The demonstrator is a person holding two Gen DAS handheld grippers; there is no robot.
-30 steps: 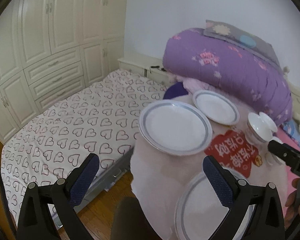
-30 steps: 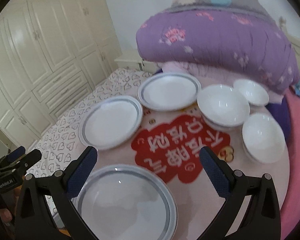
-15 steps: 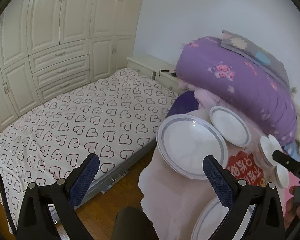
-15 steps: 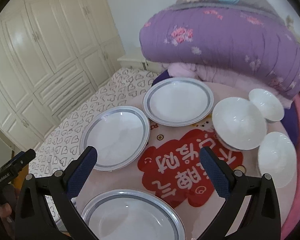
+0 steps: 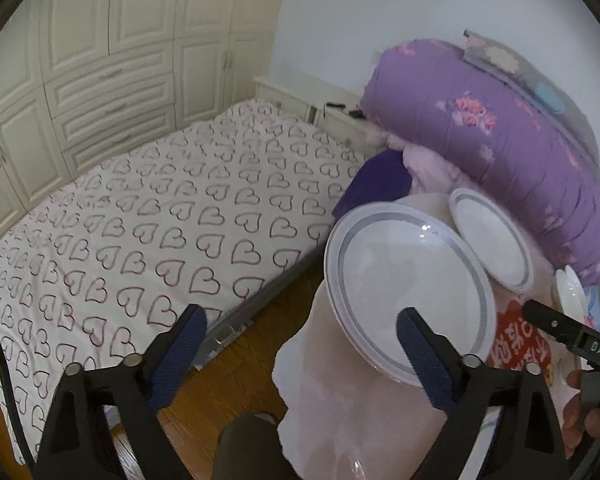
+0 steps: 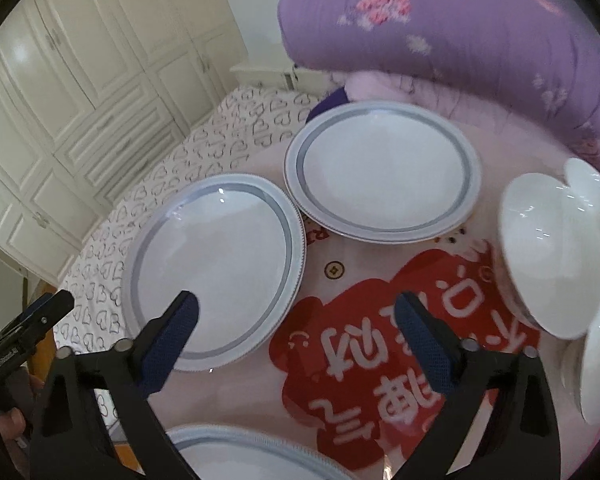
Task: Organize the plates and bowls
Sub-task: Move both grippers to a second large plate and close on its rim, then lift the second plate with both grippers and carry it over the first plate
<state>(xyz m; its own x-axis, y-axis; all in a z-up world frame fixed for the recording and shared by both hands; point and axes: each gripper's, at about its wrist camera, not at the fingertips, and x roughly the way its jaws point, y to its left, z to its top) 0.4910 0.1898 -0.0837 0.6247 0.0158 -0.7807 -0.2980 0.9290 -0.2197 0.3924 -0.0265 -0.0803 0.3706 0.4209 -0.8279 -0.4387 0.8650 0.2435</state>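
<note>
Three white plates with grey rims lie on a round table under a pink cloth [image 6: 340, 248]: a left plate [image 6: 216, 276], a far plate [image 6: 384, 176] and a near plate [image 6: 252, 456] at the bottom edge. Three white bowls [image 6: 552, 256] cluster at the right. My right gripper [image 6: 296, 304] hovers over the cloth, jaws closing, its left finger above the left plate's rim, gripping nothing. My left gripper [image 5: 300, 320] hangs at the table's left edge, jaws closing on nothing, its right finger over the left plate [image 5: 404, 280]. The far plate [image 5: 488, 240] lies beyond.
A red patch with white characters [image 6: 400, 344] covers the cloth's middle. A rolled purple quilt [image 5: 500, 132] presses against the table's far side. Left of the table is wooden floor [image 5: 236, 392], then a bed with a heart-print sheet [image 5: 160, 216] and cream wardrobes [image 5: 100, 60].
Both grippers have come lower and nearer the table, so the plates look larger. In the left view the plates slid right. Both pairs of fingers stand slightly narrower.
</note>
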